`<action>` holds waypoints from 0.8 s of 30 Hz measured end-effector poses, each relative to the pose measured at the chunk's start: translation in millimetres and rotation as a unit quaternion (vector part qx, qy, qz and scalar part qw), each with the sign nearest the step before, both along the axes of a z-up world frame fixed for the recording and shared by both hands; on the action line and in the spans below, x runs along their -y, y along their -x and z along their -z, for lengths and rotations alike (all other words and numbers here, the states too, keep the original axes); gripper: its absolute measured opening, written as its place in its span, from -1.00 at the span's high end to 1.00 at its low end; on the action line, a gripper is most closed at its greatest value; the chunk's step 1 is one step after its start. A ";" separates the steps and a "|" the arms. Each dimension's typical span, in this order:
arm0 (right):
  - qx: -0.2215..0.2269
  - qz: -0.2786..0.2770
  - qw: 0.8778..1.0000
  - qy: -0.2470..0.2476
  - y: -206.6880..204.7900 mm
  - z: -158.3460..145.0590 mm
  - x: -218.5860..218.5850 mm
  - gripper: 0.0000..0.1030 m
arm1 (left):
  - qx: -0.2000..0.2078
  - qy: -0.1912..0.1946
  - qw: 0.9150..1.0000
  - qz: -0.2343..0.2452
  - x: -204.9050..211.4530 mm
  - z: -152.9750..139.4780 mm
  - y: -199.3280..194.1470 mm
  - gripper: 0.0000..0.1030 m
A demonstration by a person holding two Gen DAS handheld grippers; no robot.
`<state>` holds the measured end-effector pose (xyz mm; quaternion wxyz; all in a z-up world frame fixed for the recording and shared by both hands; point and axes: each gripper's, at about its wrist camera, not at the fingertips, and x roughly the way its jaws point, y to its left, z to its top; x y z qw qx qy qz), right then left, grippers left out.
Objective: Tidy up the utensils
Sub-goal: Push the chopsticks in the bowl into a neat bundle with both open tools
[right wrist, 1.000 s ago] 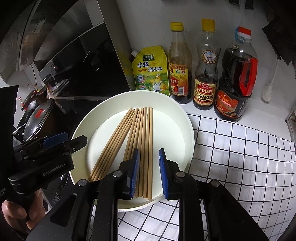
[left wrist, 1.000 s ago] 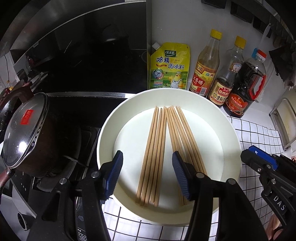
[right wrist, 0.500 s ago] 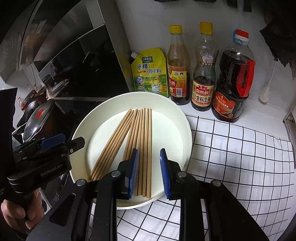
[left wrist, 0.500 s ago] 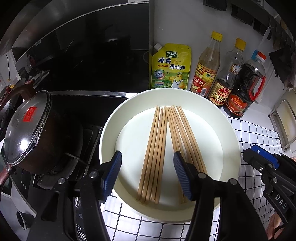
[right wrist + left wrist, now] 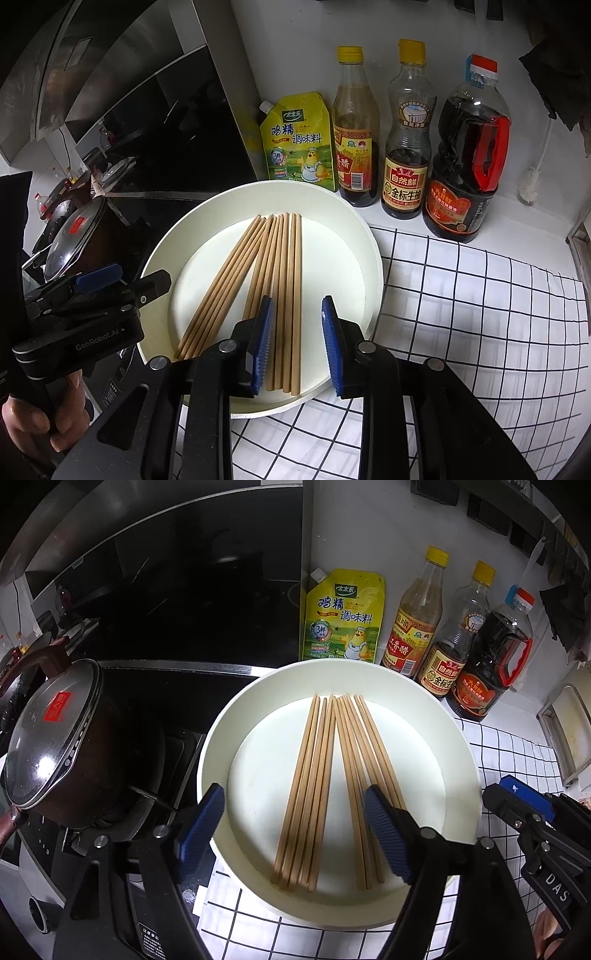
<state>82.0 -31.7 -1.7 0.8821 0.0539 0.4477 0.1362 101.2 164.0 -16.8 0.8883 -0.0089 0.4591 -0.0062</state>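
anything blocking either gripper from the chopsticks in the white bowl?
Nothing visible does. The chopsticks lie uncovered in two fanned groups on the floor of the white bowl. Only its low rim sits between them and the left gripper or right gripper. Both jaws are opening, gripping nothing.

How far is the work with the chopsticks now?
Done: the chopsticks lie in two fanned bundles in the white bowl. In hand: nothing; the left gripper and right gripper hover over the near ends, jaws opening, pressing on nothing. Left: gripping the bundles and putting them away.
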 end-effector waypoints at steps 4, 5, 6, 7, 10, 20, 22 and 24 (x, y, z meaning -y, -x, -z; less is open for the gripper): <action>0.001 0.000 1.000 0.004 0.2 -0.1 -0.3 0.34 | 0.000 0.001 1.000 -0.002 -0.2 0.1 -0.9 -0.63; 0.002 0.000 1.000 0.004 0.6 -0.1 -0.5 0.34 | -0.002 -0.001 1.000 -0.003 -0.8 0.9 -1.4 -0.63; 0.002 0.000 1.000 0.005 0.5 0.0 -0.6 0.34 | -0.003 -0.002 1.000 -0.003 -1.1 1.5 -1.6 -0.63; 0.002 0.001 1.000 0.005 0.3 0.1 -0.3 0.34 | -0.003 -0.002 1.000 -0.004 -1.2 1.6 -1.9 -0.65; 0.002 0.003 1.000 0.007 0.4 -0.1 0.1 0.30 | -0.002 -0.001 1.000 -0.005 -2.0 0.9 -2.9 -0.71; 0.004 0.010 1.000 0.010 1.2 -0.5 3.2 0.06 | -0.011 0.002 1.000 -0.011 -4.4 3.9 -4.9 -0.81; 0.004 0.013 1.000 0.009 1.1 0.2 4.4 0.03 | -0.012 0.000 1.000 -0.015 -5.0 4.1 -4.9 -0.82; 0.000 0.014 1.000 0.008 1.2 1.5 5.2 0.02 | -0.015 -0.004 1.000 -0.018 -4.9 5.1 -5.7 -0.82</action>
